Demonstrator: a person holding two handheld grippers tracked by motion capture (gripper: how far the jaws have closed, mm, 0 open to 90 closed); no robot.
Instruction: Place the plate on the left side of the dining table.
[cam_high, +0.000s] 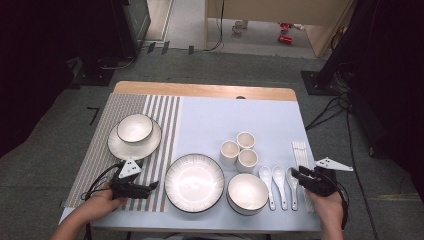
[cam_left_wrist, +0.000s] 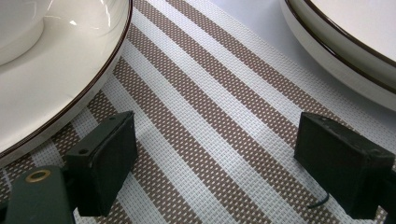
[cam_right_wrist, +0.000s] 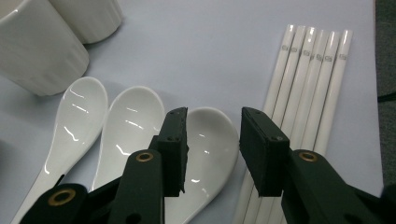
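Spoons (cam_high: 279, 181) lie in a row of three on the table (cam_high: 210, 120), and the right gripper (cam_right_wrist: 213, 140) hangs over the rightmost spoon (cam_right_wrist: 205, 154), jaws part spread, nothing pinched. To take it well, I judge the jaws should straddle the bowl end or neck squarely and come down clear of the chopsticks (cam_right_wrist: 303, 93) just beside it. The spoon sits right under the gap between the jaws. Farther left, the left gripper (cam_left_wrist: 215, 158) rests spread over the striped mat (cam_left_wrist: 210, 102), between two plates. Cups (cam_high: 239, 149) stand beyond the spoons.
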